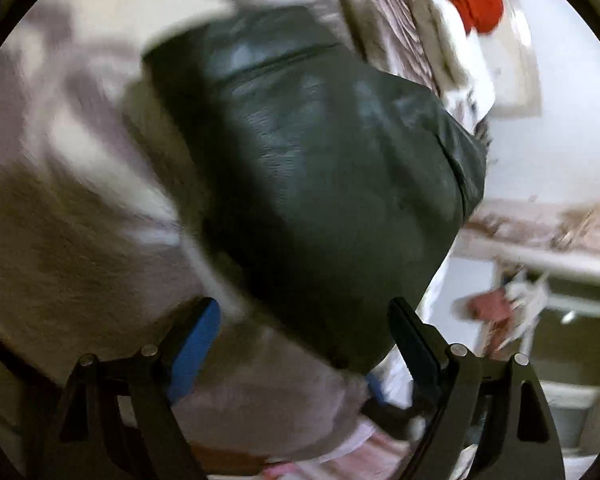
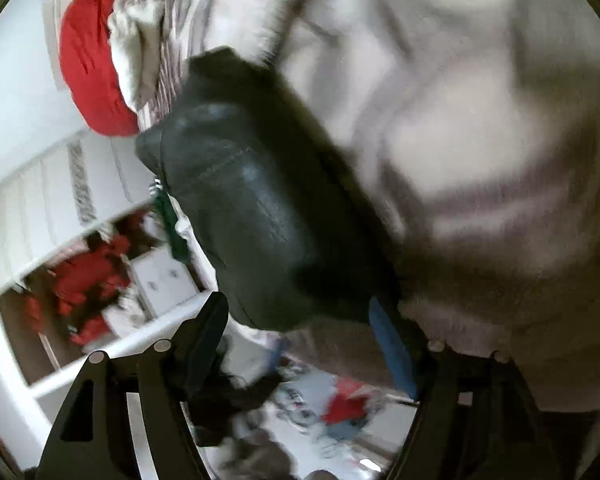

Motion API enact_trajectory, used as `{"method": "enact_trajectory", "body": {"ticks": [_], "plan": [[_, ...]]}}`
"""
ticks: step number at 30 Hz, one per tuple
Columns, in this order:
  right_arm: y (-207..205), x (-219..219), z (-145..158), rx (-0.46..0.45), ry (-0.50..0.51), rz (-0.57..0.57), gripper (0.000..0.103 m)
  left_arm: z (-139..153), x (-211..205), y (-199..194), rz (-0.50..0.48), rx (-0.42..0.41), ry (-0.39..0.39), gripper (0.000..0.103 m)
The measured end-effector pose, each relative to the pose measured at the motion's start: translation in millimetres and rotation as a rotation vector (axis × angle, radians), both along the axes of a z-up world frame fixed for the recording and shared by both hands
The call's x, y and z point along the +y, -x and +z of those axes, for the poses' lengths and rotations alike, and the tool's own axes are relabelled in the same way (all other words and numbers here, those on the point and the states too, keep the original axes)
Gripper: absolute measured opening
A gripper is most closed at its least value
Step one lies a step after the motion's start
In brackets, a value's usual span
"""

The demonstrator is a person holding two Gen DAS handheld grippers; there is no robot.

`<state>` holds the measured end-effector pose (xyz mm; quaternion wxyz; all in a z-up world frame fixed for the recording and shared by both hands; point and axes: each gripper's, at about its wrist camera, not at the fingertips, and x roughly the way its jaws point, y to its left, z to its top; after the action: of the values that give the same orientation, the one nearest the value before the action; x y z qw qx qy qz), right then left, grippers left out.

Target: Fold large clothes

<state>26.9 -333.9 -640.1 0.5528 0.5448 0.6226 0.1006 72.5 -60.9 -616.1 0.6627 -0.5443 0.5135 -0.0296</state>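
We see a dark green leather-look garment (image 1: 320,168) lying folded on the pale striped bedcover (image 1: 60,160), just ahead of both tools. Our left gripper (image 1: 304,344) stands spread wide with nothing pinched; the garment's near edge lies between the fingers, not pressed. Our right gripper (image 2: 300,340) is likewise released. Beyond lie a red cushion (image 2: 88,72) and cream cloth (image 2: 136,44) (all blurred), well apart from the garment.
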Motion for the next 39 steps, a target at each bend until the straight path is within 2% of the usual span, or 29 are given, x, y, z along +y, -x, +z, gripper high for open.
{"method": "enact_trajectory", "body": {"ticks": [2, 6, 9, 11, 15, 18, 19, 20, 21, 25, 27, 30, 33, 35, 39], "plan": [[7, -4, -11, -0.044, -0.053, -0.074, 0.092, -9, -1, -6, 0.028, -0.009, 0.01, 0.085], [14, -9, -21, -0.042, -0.086, -0.137, 0.092, -5, 0, -10, 0.039, -0.02, 0.004, 0.085], [26, -13, -16, -0.036, 0.0, -0.066, 0.092, -4, -1, -13, 0.032, -0.019, 0.004, 0.085], [29, -11, -33, -0.021, -0.086, -0.105, 0.092, -4, 1, -13, 0.026, -0.017, 0.009, 0.085], [3, 14, -57, -0.085, -0.094, -0.076, 0.093, -1, 3, -4, -0.002, -0.014, 0.007, 0.085], [-22, 43, -57, -0.124, -0.061, -0.021, 0.093, 3, 4, 0, -0.018, -0.021, 0.013, 0.085], [-25, 47, -54, -0.133, -0.065, -0.015, 0.083, 3, 4, 2, -0.014, -0.027, 0.022, 0.085], [-28, 51, -51, -0.131, -0.083, -0.02, 0.065, 4, 4, 4, -0.003, -0.034, 0.039, 0.085], [-29, 53, -48, -0.123, -0.135, -0.045, 0.062, 4, 5, 6, 0.023, -0.04, 0.072, 0.085], [-33, 59, -37, -0.023, -0.188, -0.112, 0.057, -2, 2, 3, 0.114, -0.072, 0.197, 0.085], [-33, 60, -39, 0.023, -0.228, -0.138, 0.056, -7, -1, -6, 0.139, -0.084, 0.227, 0.087], [-37, 64, -40, 0.038, -0.224, -0.118, 0.056, -21, -6, -20, 0.198, -0.086, 0.226, 0.091], [-45, 56, -47, 0.049, -0.222, -0.082, 0.058, -11, -11, -22, 0.25, -0.098, 0.175, 0.091], [-49, 52, -52, 0.042, -0.19, -0.031, 0.066, 2, -16, -20, 0.255, -0.115, 0.124, 0.087], [-62, 39, -53, -0.016, -0.139, 0.022, 0.075, 11, -14, -23, 0.252, -0.125, 0.064, 0.063]]}}
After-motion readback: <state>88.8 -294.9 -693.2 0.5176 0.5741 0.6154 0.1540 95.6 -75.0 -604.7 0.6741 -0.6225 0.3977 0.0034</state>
